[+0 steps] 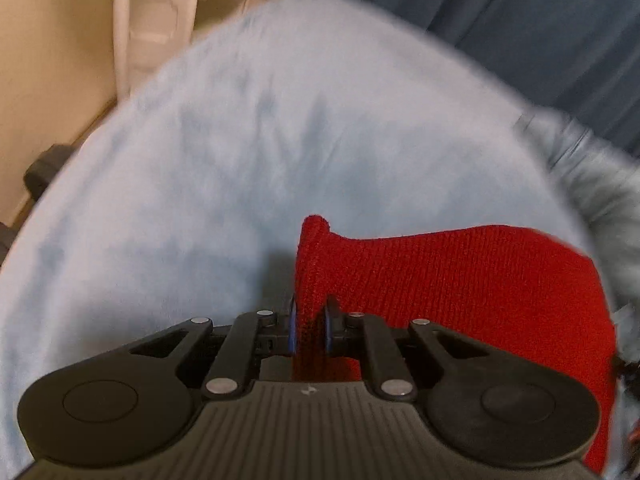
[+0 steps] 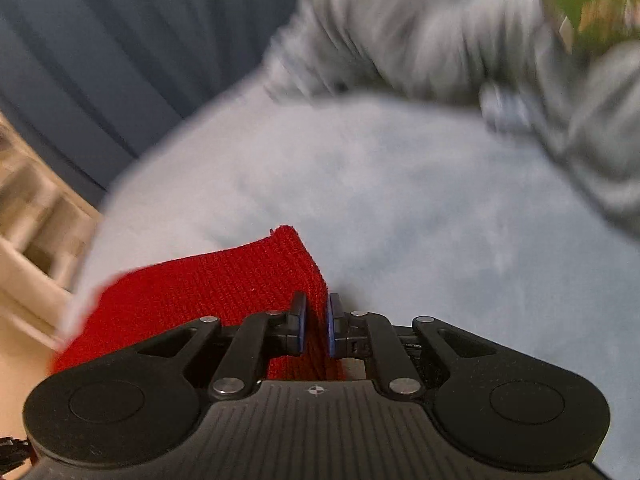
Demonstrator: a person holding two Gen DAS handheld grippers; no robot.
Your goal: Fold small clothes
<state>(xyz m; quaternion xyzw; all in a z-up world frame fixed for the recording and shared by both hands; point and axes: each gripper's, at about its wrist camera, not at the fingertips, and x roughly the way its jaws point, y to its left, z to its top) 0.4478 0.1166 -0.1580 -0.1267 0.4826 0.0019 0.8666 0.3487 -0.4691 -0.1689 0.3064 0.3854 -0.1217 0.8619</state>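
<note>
A red knit (image 1: 460, 280) is held stretched over a pale blue blanket (image 1: 240, 160), one corner pinched in the closed jaws of the left gripper (image 1: 310, 326), the other in those of the right gripper (image 2: 317, 326). It appears light, soft and limp; corners are judged the best holds. Grey clothes (image 2: 440, 40) are seen blurred beyond.

one red knit garment (image 1: 460, 280) stretched out, two grippers on it, the left gripper (image 1: 310, 326) and right gripper (image 2: 316, 326) each pinching a corner, one light blue blanket (image 1: 240, 160) underneath, one blurry grey heap of clothes (image 2: 420, 32) at its far edge, one dark blue curtain (image 2: 100, 60) behind
</note>
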